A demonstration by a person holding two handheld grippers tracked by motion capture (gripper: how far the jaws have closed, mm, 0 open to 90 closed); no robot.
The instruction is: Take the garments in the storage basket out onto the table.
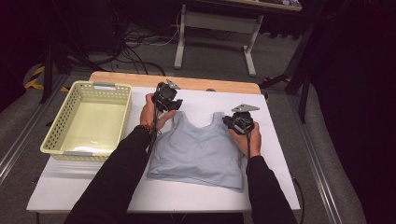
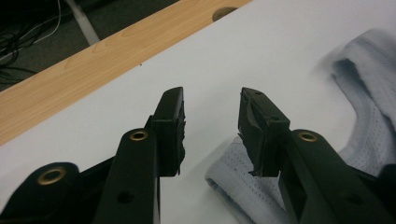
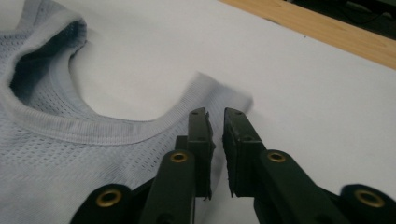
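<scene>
Two dark sleeves [image 1: 112,186] are coming in from the bottom of the high view, each hand carrying a gripper over a white table [image 1: 280,158] with a wooden strip along its far edge. Between them a light blue tank top [image 1: 198,151] is lying flat on the white surface, its straps pointing away from the person and its hem towards the near edge. At the garment's left strap the left gripper [image 1: 169,101] is sitting, while the right gripper [image 1: 237,122] is resting at the right strap. Left of the garment and well apart from it, a pale yellow basket [image 1: 53,133] is standing on the table. Moving to the left gripper view, the two black jaws are standing spread with bare white table showing between them; the strap end [image 2: 233,184] is lying under the right-hand jaw, not pinched. Farther right, the other strap and neckline are curving across the table, a little blurred. Moving to the right gripper view, the jaws are standing nearly together with a narrow gap, and the ribbed strap end [image 3: 212,95] is lying just beyond and beneath their tips; no cloth is showing between the pads.
</scene>
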